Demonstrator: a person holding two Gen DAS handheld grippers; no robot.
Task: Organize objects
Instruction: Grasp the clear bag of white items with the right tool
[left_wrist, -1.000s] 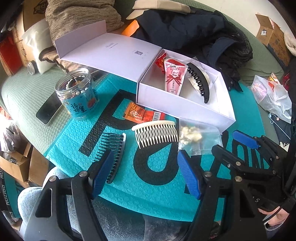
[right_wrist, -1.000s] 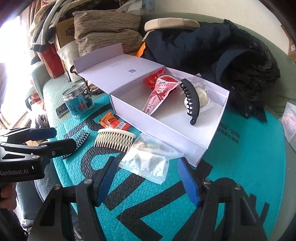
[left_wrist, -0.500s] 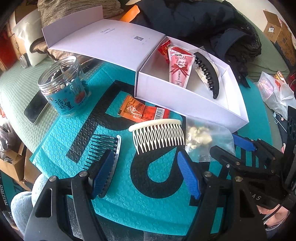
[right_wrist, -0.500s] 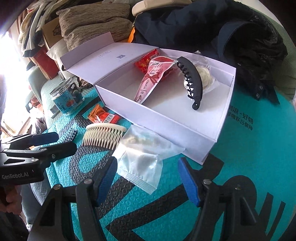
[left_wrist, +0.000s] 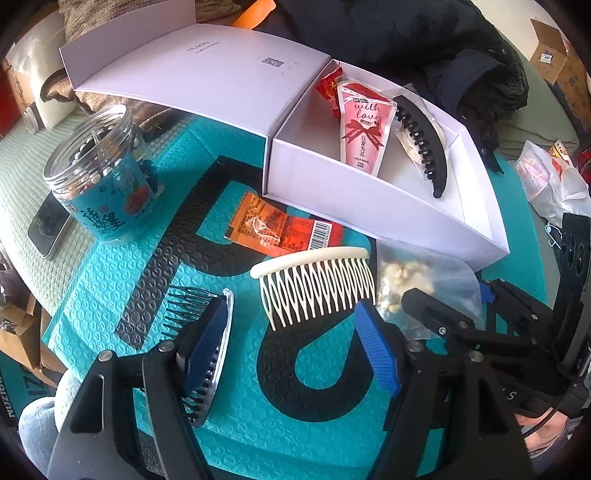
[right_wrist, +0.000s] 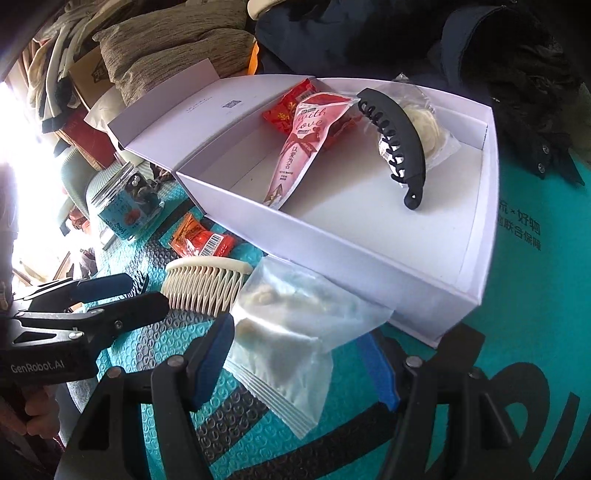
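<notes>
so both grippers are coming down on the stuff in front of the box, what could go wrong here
1. The clear bag between the open right gripper fingers is limp and slick; it could fold or slip out of a pinch.
2. The left gripper straddles bare mat between the white comb and the black comb, so closing there might catch neither, or only nudge one.
3. The grippers sit close together and could bump.

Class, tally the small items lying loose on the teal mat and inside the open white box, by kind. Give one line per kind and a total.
Hair combs: 2, cream comb, dark comb
Black hair claw clip: 1
Sealed snack packets: 3, orange, pink, red
Clear plastic bags: 2
Total: 8
</notes>
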